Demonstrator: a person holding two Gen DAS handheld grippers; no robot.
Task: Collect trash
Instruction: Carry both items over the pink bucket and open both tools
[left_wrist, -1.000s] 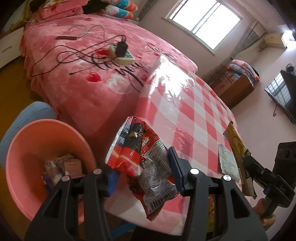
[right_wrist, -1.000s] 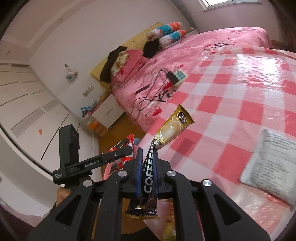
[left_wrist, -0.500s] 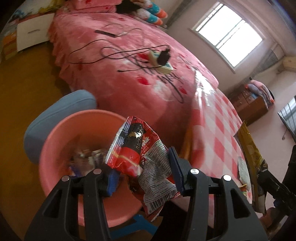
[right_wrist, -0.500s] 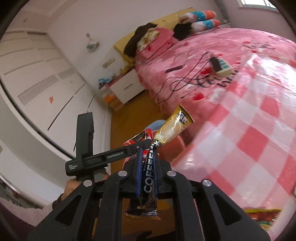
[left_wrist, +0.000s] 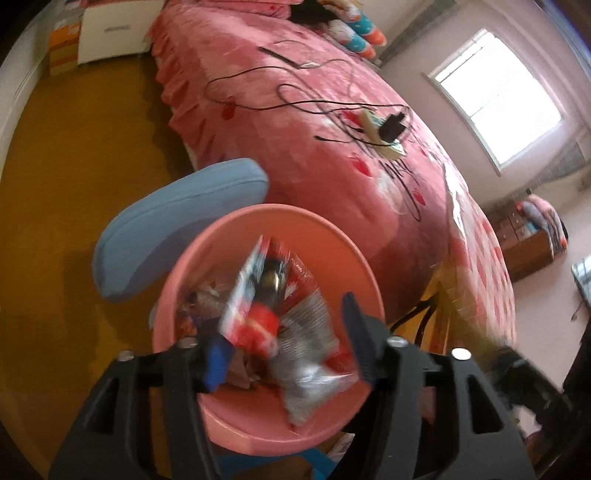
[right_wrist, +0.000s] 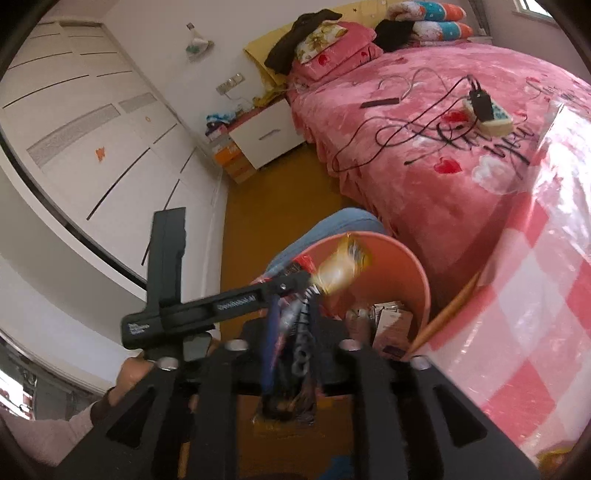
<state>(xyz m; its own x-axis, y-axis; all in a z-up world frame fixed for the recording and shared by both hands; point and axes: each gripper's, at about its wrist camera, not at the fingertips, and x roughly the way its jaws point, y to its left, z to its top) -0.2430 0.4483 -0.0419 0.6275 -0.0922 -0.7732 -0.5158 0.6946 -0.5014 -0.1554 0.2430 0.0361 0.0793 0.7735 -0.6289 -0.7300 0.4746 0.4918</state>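
Broadly, a pink bed (left_wrist: 332, 122) with black cables fills the background, and a counter (right_wrist: 535, 332) under a red-checked cloth stands beside it. On the floor just by the counter's edge sits a pink bin (left_wrist: 258, 236) already holding boxes and wrappers, with a blue cushion (left_wrist: 177, 218) behind it. Over the bin's mouth, the left gripper (left_wrist: 284, 339) has its jaws opening; the blurred red snack bag (left_wrist: 273, 317) lies between them, loose from the right pad. Beside it, the right gripper (right_wrist: 291, 332) is also opening around a coffee sachet (right_wrist: 332, 273), whose golden end points into the bin.
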